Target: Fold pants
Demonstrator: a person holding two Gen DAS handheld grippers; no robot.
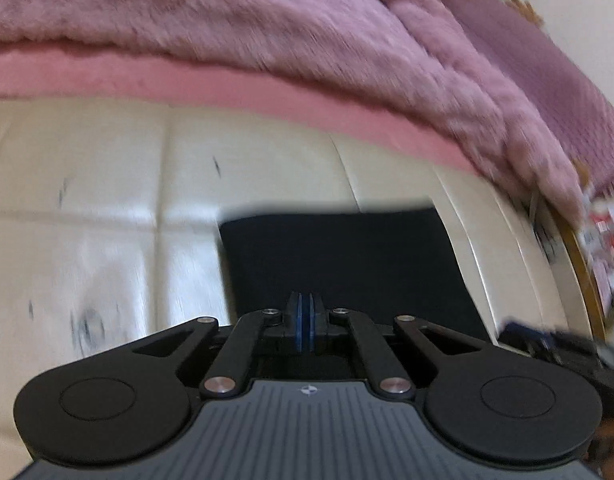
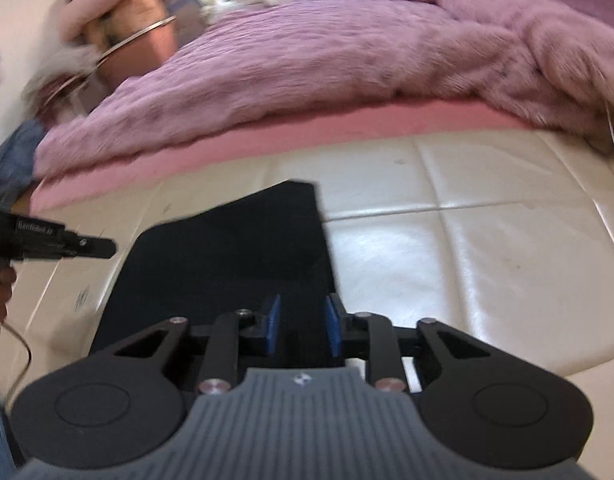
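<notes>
The dark navy pants (image 1: 343,264) lie folded into a flat rectangle on a cream padded bench (image 1: 107,208). In the left wrist view my left gripper (image 1: 305,322) is shut, its blue pads pressed together with nothing between them, just above the near edge of the pants. In the right wrist view the pants (image 2: 227,256) lie ahead and left. My right gripper (image 2: 303,326) is open and empty over their near right part. The left gripper (image 2: 87,248) shows at the left edge, beside the pants.
A bed with a pink mattress edge (image 1: 267,92) and a fluffy mauve blanket (image 2: 327,56) runs along the far side of the bench (image 2: 467,240). Clutter and clothes (image 2: 119,28) stand at the far left. A cable (image 2: 21,344) hangs near the left hand.
</notes>
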